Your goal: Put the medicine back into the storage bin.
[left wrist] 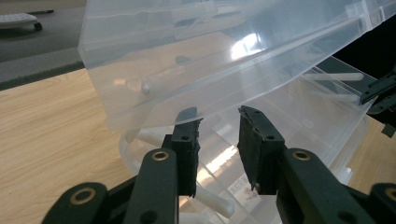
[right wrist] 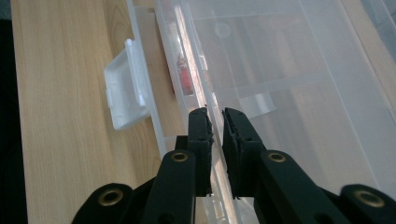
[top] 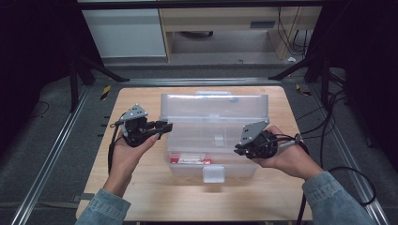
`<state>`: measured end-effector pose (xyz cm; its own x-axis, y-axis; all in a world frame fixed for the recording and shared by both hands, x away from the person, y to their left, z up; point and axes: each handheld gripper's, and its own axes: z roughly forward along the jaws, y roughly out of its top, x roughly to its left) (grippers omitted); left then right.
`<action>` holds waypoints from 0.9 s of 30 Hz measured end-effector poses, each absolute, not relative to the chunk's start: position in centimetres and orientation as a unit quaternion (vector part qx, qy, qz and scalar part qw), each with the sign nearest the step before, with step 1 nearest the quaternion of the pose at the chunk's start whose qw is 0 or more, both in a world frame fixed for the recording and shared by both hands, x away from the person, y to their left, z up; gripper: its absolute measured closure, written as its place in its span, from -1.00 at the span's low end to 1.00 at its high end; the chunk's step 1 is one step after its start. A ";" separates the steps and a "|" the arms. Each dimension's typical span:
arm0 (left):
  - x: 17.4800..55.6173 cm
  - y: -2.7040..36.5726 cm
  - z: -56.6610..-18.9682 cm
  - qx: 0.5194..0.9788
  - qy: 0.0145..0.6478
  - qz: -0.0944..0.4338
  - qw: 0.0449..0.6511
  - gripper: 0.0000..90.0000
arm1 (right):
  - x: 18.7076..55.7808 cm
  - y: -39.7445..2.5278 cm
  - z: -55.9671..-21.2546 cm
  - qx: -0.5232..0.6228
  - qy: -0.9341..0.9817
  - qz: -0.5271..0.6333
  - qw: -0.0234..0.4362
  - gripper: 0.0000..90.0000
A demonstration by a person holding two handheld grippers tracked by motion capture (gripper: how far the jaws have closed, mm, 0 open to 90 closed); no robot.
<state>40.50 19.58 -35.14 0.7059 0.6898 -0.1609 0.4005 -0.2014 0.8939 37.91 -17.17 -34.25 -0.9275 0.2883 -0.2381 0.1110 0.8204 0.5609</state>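
Observation:
A clear plastic toolbox (top: 234, 169) stands mid-table with its lid (top: 213, 105) raised upright at the back. A clear inner tray (top: 211, 138) sits in it, over a red packet (top: 190, 159). My left gripper (top: 164, 126) is at the box's left end. In the left gripper view it (left wrist: 219, 116) is open, tips just under the lid's (left wrist: 210, 56) lower edge, not touching. My right gripper (top: 238, 149) is at the right end. Its jaws (right wrist: 215, 114) are pinched on the tray's (right wrist: 280, 70) thin front rim, beside the red packet (right wrist: 183, 74).
The box's white latch (top: 213, 173) (right wrist: 126, 88) hangs at its front. Bare wooden table (top: 141, 187) lies in front and to both sides. Metal rails (top: 51, 154) flank the table, and black stand legs (top: 101, 68) and cables (top: 338, 122) lie on the floor behind.

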 end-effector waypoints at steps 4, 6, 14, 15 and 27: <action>40.3 19.5 -35.3 0.763 0.357 0.140 0.521 0.48 | 37.6 -17.9 -34.1 0.132 0.929 0.304 0.167 0.61; 40.3 19.5 -35.4 0.764 0.356 0.141 0.520 0.48 | 37.5 -18.3 -33.9 0.149 0.921 0.315 0.172 0.57; 40.1 19.5 -35.7 0.765 0.356 0.139 0.518 0.47 | 37.0 -19.9 -33.4 0.189 0.904 0.333 0.191 0.37; 40.0 19.5 -35.7 0.765 0.356 0.139 0.518 0.47 | 36.9 -20.1 -33.4 0.196 0.901 0.336 0.194 0.37; 39.6 19.6 -36.0 0.766 0.356 0.136 0.518 0.46 | 36.4 -22.8 -33.4 0.244 0.878 0.351 0.215 0.33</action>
<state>39.63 19.60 -36.02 0.7098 0.6861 -0.1594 0.4040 -0.2112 0.8900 36.38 -22.76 -33.40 -0.7891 0.5787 -0.2062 0.2775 0.6352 0.7208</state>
